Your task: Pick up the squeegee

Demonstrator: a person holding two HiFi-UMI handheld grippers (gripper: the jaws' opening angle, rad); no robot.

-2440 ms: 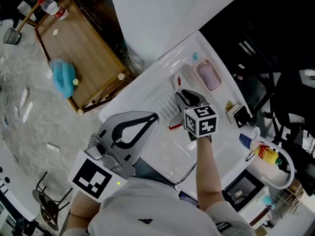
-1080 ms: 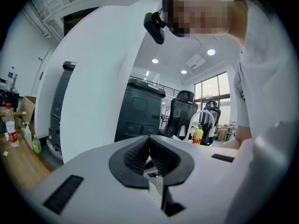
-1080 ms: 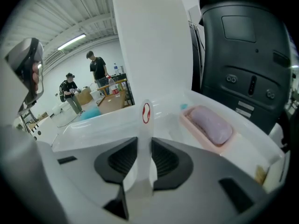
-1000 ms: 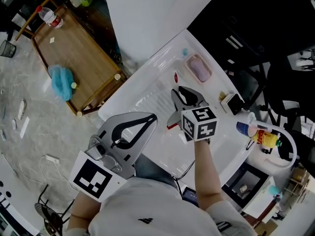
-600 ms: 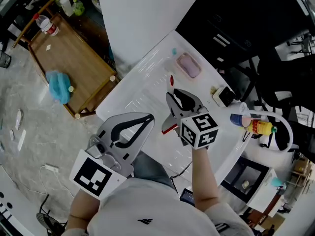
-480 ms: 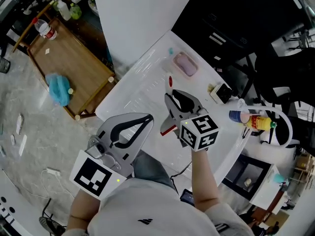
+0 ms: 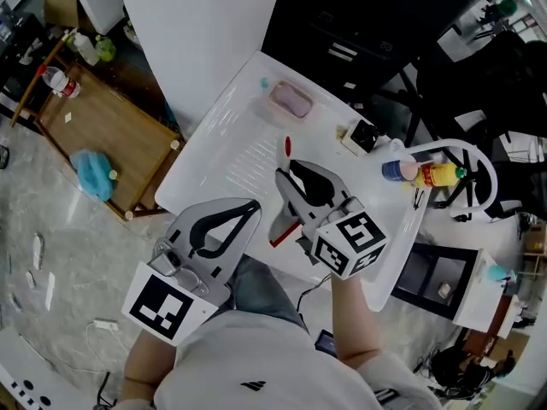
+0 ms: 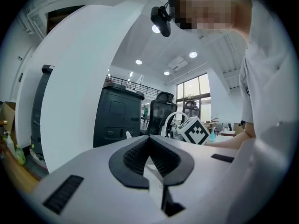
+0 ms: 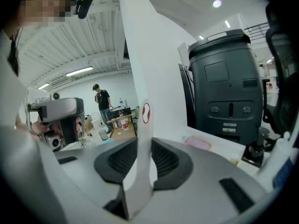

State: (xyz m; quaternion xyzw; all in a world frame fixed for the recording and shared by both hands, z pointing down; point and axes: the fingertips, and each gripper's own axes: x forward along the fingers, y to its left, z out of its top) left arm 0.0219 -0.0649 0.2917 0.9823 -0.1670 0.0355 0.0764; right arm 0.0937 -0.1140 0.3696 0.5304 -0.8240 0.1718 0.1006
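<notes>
Clamping squeegee [image 9: 143, 125]: right gripper [image 9: 144, 148] jaws | left gripper [image 8: 149, 146] together | red end [image 7: 283, 234]: head view only

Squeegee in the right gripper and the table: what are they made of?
Squeegee: likely plastic, smooth matt white with a red printed mark, standing flat and stiff in the shut right gripper. Table: hard glossy white top, streaked with light reflections; laminate or painted board, can't tell which.
</notes>
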